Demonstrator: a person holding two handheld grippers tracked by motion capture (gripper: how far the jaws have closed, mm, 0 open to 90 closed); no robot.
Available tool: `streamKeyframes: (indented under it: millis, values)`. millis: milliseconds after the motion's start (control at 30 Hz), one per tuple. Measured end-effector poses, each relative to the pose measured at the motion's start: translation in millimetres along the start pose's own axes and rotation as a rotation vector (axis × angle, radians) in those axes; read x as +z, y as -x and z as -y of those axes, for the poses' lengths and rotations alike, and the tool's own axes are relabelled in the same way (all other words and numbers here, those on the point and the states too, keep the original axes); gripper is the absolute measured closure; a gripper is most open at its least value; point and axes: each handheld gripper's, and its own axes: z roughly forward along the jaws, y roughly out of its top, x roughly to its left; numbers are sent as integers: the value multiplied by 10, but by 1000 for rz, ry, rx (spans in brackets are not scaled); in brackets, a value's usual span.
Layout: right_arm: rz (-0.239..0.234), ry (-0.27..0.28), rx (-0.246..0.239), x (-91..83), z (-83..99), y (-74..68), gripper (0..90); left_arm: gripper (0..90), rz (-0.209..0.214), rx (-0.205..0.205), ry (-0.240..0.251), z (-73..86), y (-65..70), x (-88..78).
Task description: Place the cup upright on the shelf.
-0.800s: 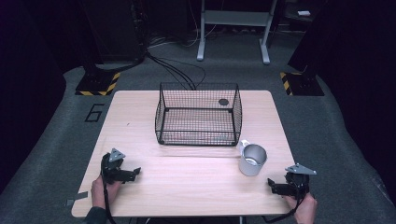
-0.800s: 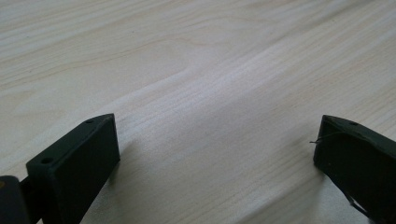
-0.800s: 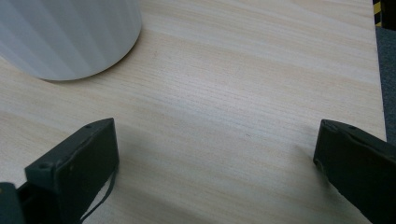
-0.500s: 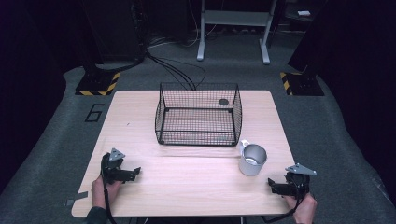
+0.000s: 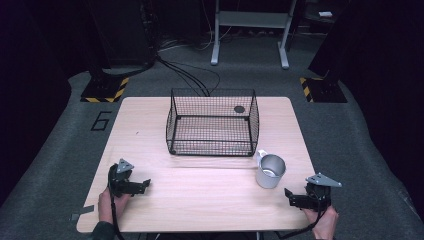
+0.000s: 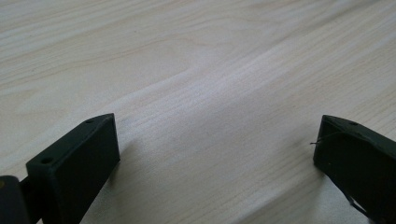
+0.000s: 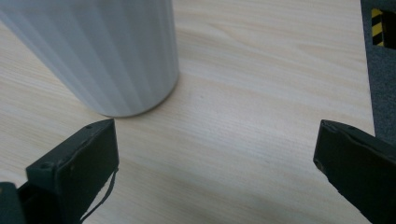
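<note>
High view had the left gripper (image 5: 142, 184) at 8 o'clock and the right gripper (image 5: 289, 194) at 4 on the table (image 5: 150, 130), both jaws spread, empty. Cup (image 5: 270, 171) stood at 4, beside basket (image 5: 212, 122).

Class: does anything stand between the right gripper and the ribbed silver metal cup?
Nothing visible does. The right gripper rests open on bare wooden table, the ribbed silver metal cup just ahead of its jaws.
</note>
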Motion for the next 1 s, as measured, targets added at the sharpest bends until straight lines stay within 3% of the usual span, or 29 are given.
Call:
streamKeyframes:
  millis: [133,367,533,767,1000]
  values:
    - [-10,20,-12,-38,-57,-39,0,2,0,1,-1,0,0,0]
    - [-68,58,-10,-144,-223,-134,0,2,0,0,0,0,0,0]
    - [-95,60,-30,-168,-346,-208,0,1,0,0,0,0,0,0]
    - [-134,74,-39,-117,-497,-280,0,1,0,0,0,0,0,0]
    - [-153,64,-84,4,-637,-379,0,1,0,2,0,-1,-1,0]
